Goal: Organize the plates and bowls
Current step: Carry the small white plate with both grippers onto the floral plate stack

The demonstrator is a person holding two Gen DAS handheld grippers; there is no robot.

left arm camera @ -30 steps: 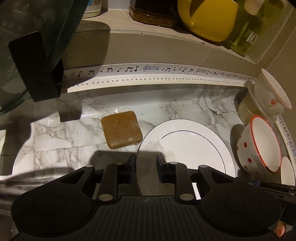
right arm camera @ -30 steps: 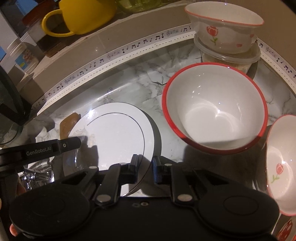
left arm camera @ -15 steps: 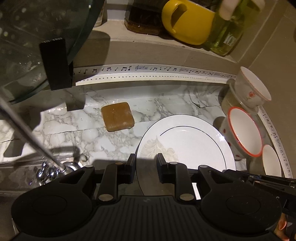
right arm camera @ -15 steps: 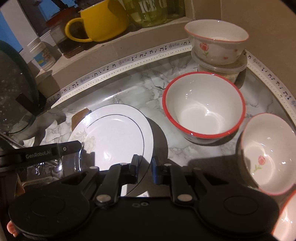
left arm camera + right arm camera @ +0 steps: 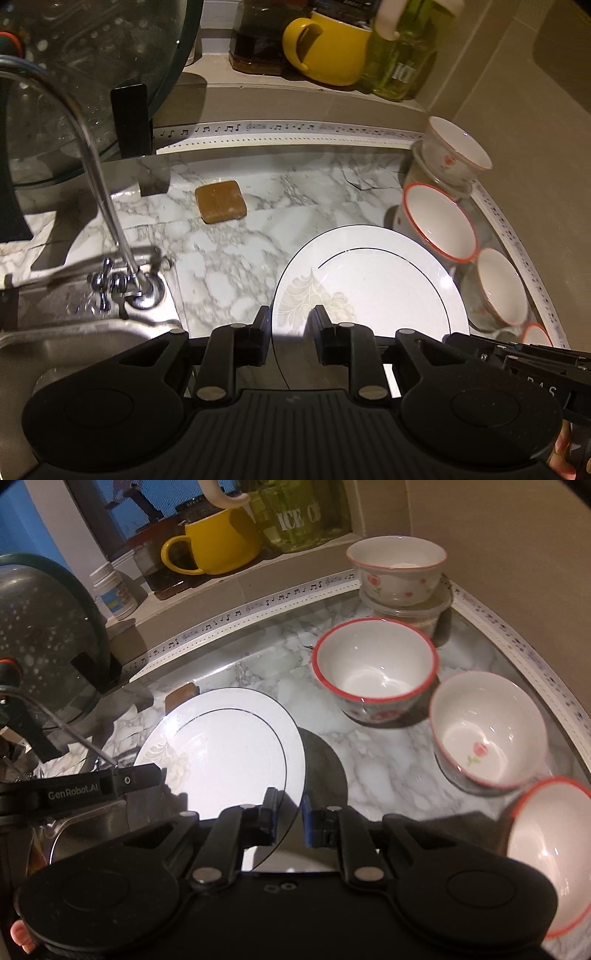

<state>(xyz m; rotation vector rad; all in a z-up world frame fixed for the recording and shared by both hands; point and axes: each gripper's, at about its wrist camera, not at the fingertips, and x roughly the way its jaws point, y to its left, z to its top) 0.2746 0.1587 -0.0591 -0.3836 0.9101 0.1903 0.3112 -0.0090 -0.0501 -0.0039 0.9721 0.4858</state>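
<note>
**Two grippers, one plate in the air**

Both grippers hold the same white plate (image 5: pixel 373 280). The left gripper (image 5: pixel 289 330) is closed on its near rim, and the right gripper (image 5: pixel 287 814) is closed on its rim at the other side. The plate is lifted above the marble counter (image 5: pixel 229 258) and throws a shadow on it. It is not yet put anywhere. Four bowls are not sorted: a red-rim bowl (image 5: pixel 375 666), a rose bowl (image 5: pixel 487 729), a corner bowl (image 5: pixel 397 568) on a plastic tub (image 5: pixel 410 611), and one bowl (image 5: pixel 550 838) at the near right edge. In my judgement, most of the work is still left.

marble counter (image 5: pixel 229 258), beige wall (image 5: pixel 517 92), window ledge (image 5: pixel 258 92)
</note>
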